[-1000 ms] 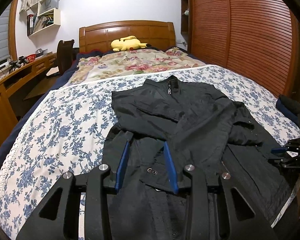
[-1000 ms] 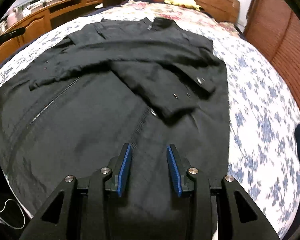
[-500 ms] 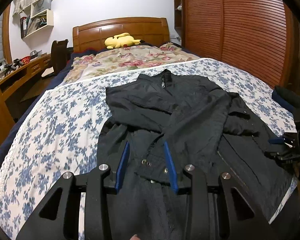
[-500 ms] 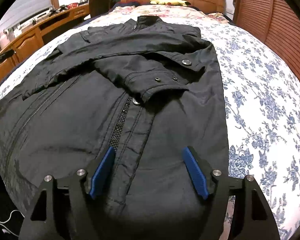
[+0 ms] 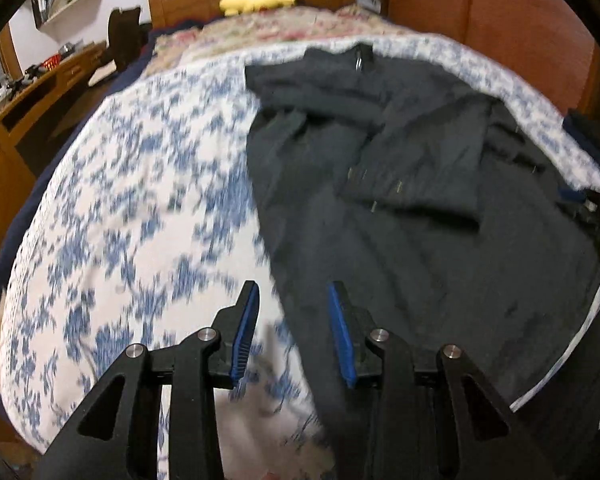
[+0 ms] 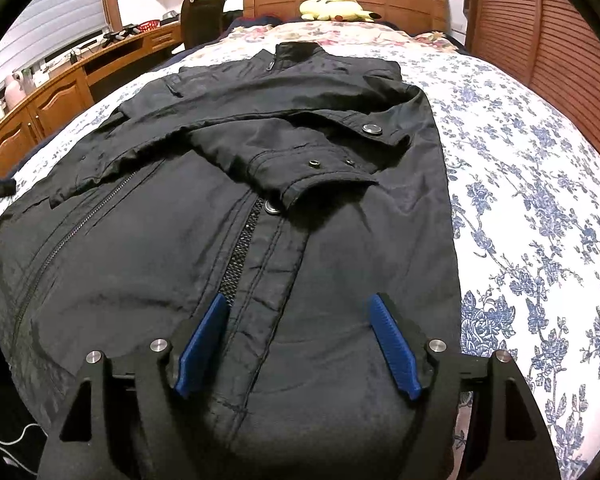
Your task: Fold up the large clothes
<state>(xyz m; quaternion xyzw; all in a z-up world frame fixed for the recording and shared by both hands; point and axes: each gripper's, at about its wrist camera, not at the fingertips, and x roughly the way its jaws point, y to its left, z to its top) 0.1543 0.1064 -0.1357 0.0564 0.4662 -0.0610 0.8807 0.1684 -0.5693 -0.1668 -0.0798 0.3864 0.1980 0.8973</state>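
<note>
— jacket [image 6: 260, 184] first: where's it lying?
— flat on the floral bedspread [image 6: 540, 208], collar toward 12 o'clock, one sleeve folded across its chest.
— my right gripper [image 6: 298, 344]?
— spread wide, holding nothing, above the hem at 6 o'clock.
— and my left gripper [image 5: 294, 334]?
— parted, empty, over the jacket's edge; that view is blurred.

Parted left tongs [image 5: 293, 334] over jacket [image 5: 420, 208] edge

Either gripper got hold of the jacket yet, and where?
Neither. The left gripper is open over the jacket's left edge near the hem, and the right gripper is open wide above the hem by the front placket. Nothing sits between either pair of fingers.
</note>
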